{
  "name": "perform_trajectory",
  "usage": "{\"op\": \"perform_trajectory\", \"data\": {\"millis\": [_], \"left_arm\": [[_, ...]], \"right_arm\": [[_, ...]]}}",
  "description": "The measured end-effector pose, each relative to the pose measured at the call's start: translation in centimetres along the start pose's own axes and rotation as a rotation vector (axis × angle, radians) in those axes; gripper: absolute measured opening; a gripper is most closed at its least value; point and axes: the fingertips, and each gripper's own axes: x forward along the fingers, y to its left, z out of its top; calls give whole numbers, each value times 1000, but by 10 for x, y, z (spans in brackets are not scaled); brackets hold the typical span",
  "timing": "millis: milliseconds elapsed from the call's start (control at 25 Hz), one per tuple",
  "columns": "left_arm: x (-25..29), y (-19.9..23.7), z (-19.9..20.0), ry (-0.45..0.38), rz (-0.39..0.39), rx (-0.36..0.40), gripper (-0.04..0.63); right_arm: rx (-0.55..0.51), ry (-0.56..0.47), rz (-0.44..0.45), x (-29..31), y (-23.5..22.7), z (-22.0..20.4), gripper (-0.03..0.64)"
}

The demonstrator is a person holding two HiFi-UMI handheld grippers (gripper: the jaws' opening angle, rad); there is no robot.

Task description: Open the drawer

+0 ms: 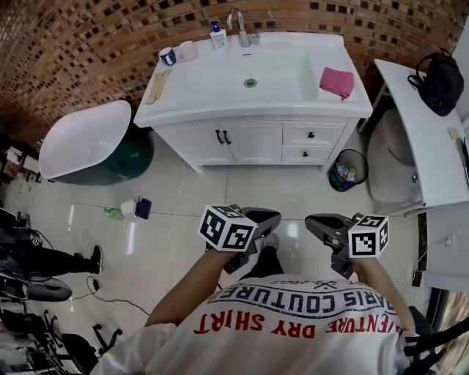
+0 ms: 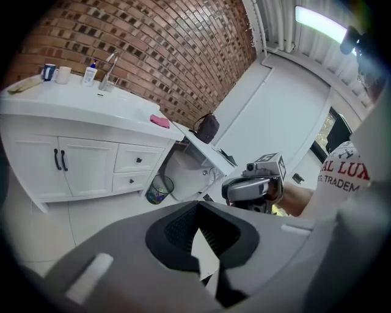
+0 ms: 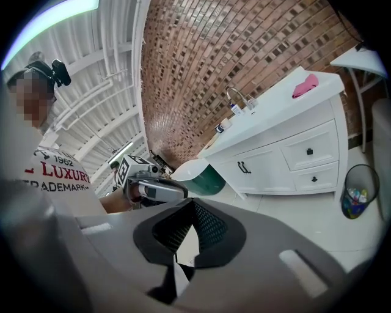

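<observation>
A white vanity cabinet [image 1: 249, 139] stands against the brick wall, well ahead of me. On its right side are two closed drawers with small black knobs, the upper drawer [image 1: 314, 134] [image 2: 139, 159] [image 3: 308, 150] above the lower drawer [image 1: 306, 154] [image 2: 131, 181] [image 3: 314, 178]. My left gripper [image 1: 275, 215] [image 2: 198, 205] and my right gripper [image 1: 309, 220] [image 3: 194, 202] hang side by side over the tiled floor, far short of the cabinet. Both are shut with nothing between the jaws, and they angle slightly toward each other.
A trash bin [image 1: 347, 170] sits by the cabinet's right corner. A pink cloth [image 1: 336, 81], a faucet [image 1: 236, 22] and bottles are on the sink top. A white-and-green bathtub [image 1: 84, 139] is at left, a white table [image 1: 421, 146] with a black bag [image 1: 442, 80] at right. Small litter [image 1: 128, 210] lies on the floor.
</observation>
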Motion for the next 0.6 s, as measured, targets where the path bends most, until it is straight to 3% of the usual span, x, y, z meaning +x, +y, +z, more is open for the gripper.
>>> {"op": "perform_trajectory", "data": {"millis": [320, 600], "left_arm": [[1, 102, 65, 78, -19, -1, -12], [34, 135, 87, 97, -49, -40, -12]], "right_arm": [[59, -17, -57, 55, -54, 81, 5], [31, -13, -103, 55, -96, 110, 5]]}}
